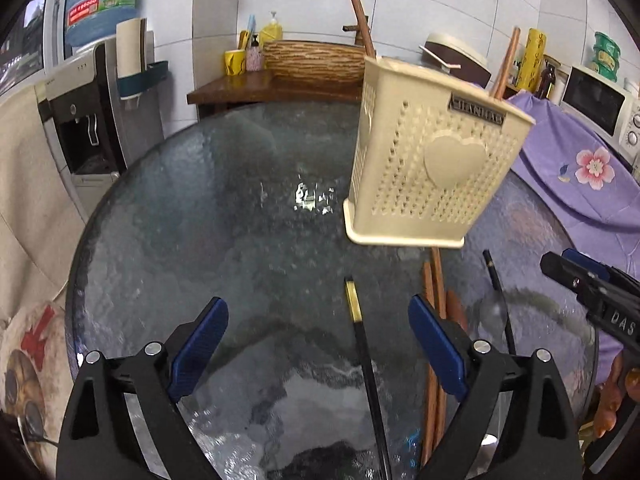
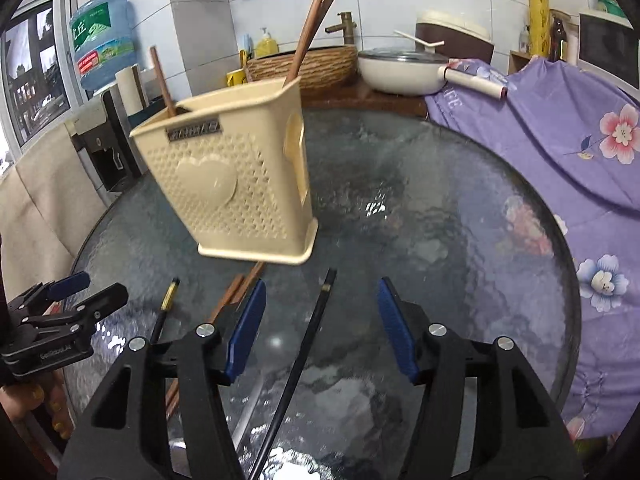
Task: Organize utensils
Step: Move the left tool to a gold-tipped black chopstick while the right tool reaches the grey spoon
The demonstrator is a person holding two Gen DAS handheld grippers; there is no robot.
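Two grippers hover over a round glass table (image 1: pixel 168 208), and both stand with their jaws spread wide and nothing between the blue pads. The left gripper (image 1: pixel 318 326) points across the table toward a cream holder (image 1: pixel 432 156), a perforated plastic box with a raised heart on its front and a small dark nameplate near the rim. Between its fingers, lying loose on the glass, is a black chopstick (image 1: pixel 366 364) with a gold band near its far tip; neither pad touches it. Just to the right of that gripper's right finger lie several brown wooden chopsticks (image 1: pixel 434 280), their far ends reaching under the front edge of the holder's base. The right gripper (image 2: pixel 322 312) also faces the holder, which stands ahead and to its left. A second black chopstick (image 2: pixel 304 356) runs along the glass between its fingers, closer to the left pad, and touches neither. From the right wrist view, three wooden chopsticks stand in the holder: two long ones (image 2: pixel 310 28) lean out of the back corner and one shorter stick (image 2: pixel 162 80) rises from the front left compartment. A lavender flowered cloth (image 2: pixel 560 128) covers something at the table's right side. Behind the table sit a white pan (image 2: pixel 404 70) and a blue water jug (image 2: pixel 102 40).
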